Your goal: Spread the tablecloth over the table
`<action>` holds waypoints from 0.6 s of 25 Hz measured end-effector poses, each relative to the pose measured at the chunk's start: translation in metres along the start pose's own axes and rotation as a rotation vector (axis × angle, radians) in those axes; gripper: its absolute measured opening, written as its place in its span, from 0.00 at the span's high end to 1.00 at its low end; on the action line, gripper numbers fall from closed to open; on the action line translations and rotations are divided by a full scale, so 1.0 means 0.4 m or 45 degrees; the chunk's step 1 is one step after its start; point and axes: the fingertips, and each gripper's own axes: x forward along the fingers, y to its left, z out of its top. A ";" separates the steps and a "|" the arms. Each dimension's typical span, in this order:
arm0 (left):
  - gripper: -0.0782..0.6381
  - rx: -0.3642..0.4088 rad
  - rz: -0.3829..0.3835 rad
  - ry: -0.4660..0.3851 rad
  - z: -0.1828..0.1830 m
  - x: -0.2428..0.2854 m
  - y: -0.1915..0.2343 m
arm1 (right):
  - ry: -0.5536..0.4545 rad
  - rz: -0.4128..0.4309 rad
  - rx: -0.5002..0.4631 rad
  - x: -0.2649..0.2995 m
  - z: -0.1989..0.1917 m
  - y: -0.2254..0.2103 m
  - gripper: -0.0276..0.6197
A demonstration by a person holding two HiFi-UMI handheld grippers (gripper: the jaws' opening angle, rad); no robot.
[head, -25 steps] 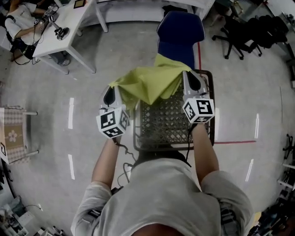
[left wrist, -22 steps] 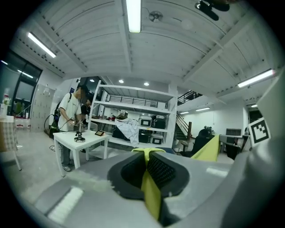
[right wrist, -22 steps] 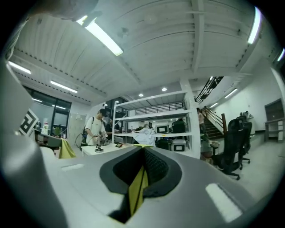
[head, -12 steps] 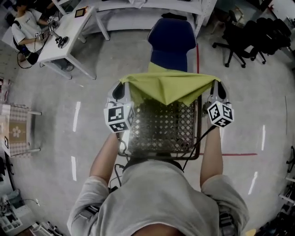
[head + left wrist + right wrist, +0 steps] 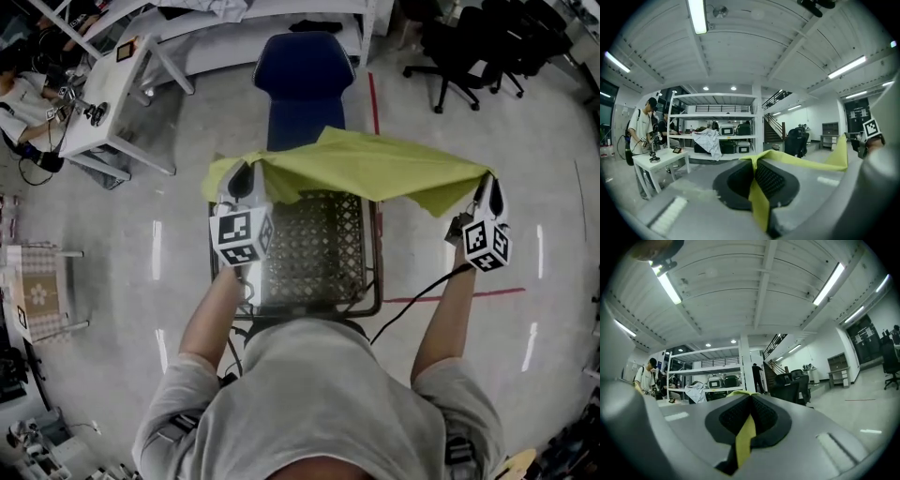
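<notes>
Aloft, limp yellow-green tablecloth above perforated table

The far edge of the mesh desk is hidden under the tablecloth. The seat of the blue chair is partly covered by it too. A person is cut off by the picture's edge.

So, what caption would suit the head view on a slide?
The left gripper and right gripper hold a yellow-green tablecloth above the mesh table.

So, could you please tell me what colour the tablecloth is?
The thin fabric tablecloth is plain yellow-green, with no pattern; it shows best in the head view.
</notes>
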 end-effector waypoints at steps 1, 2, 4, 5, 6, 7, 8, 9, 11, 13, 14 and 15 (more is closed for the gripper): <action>0.86 0.003 0.004 0.010 -0.005 -0.001 -0.012 | 0.008 0.013 -0.014 -0.008 -0.003 -0.006 0.94; 0.86 0.000 0.013 0.022 -0.014 -0.004 -0.017 | 0.019 0.031 -0.030 -0.012 -0.010 -0.004 0.94; 0.86 -0.018 0.049 0.047 -0.035 -0.019 -0.005 | 0.032 0.079 -0.058 -0.019 -0.026 0.027 0.94; 0.86 -0.027 0.072 0.060 -0.047 -0.032 0.010 | 0.029 0.110 -0.066 -0.025 -0.029 0.053 0.94; 0.86 -0.035 0.095 0.071 -0.057 -0.047 0.028 | 0.019 0.141 -0.070 -0.034 -0.026 0.082 0.94; 0.86 -0.039 0.114 0.076 -0.065 -0.064 0.046 | 0.001 0.167 -0.068 -0.047 -0.017 0.109 0.94; 0.86 -0.041 0.129 0.077 -0.070 -0.082 0.063 | -0.020 0.180 -0.061 -0.061 -0.003 0.129 0.94; 0.86 -0.044 0.140 0.074 -0.073 -0.100 0.079 | -0.044 0.179 -0.048 -0.077 0.013 0.140 0.94; 0.86 -0.051 0.152 0.060 -0.075 -0.133 0.109 | -0.073 0.160 -0.034 -0.106 0.039 0.144 0.94; 0.86 -0.071 0.158 0.045 -0.080 -0.161 0.138 | -0.024 0.168 -0.085 -0.120 0.026 0.150 0.94; 0.86 -0.091 0.166 0.043 -0.087 -0.176 0.153 | 0.030 0.184 -0.131 -0.125 0.005 0.158 0.94; 0.86 -0.114 0.179 0.046 -0.097 -0.193 0.170 | 0.089 0.201 -0.175 -0.132 -0.022 0.169 0.94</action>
